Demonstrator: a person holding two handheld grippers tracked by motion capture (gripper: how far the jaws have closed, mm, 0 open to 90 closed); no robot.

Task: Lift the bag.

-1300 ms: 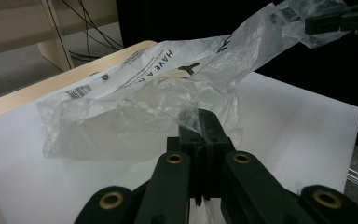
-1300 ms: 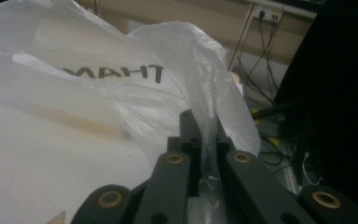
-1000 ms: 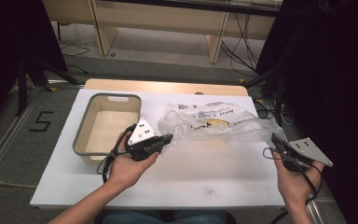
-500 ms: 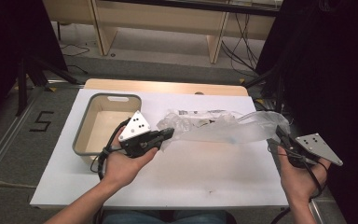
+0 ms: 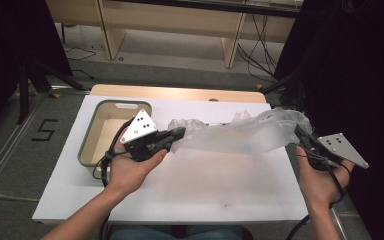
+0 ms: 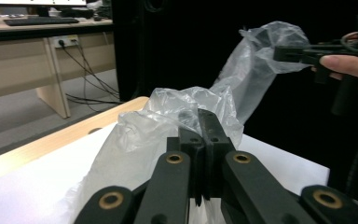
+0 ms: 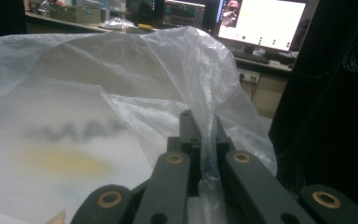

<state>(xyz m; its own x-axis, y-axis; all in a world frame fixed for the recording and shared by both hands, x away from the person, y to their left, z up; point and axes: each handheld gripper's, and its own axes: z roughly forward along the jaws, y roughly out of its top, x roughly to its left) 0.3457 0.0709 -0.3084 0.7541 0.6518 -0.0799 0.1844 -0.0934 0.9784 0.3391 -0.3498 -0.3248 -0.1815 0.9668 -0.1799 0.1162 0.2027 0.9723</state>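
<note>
A clear plastic bag (image 5: 240, 134) hangs stretched above the white table (image 5: 190, 185), held at both ends. My left gripper (image 5: 180, 134) is shut on the bag's left end, just right of the bin. My right gripper (image 5: 300, 132) is shut on the bag's right end, past the table's right edge. In the left gripper view the bag (image 6: 177, 112) bunches around my closed jaws, and the right gripper (image 6: 284, 53) shows farther off pinching the other end. The right gripper view has the film (image 7: 121, 84) draped over its closed jaws, with blurred print showing through it.
A beige open bin (image 5: 110, 132) sits at the table's left back, close behind my left hand. A wooden strip (image 5: 175, 93) runs along the table's far edge. Black curtains stand on the right, desks and cables beyond.
Both grippers have lifted and pulled apart. The bag has risen off the table and stretched out between them; my right hand moved further right, beyond the table edge.
</note>
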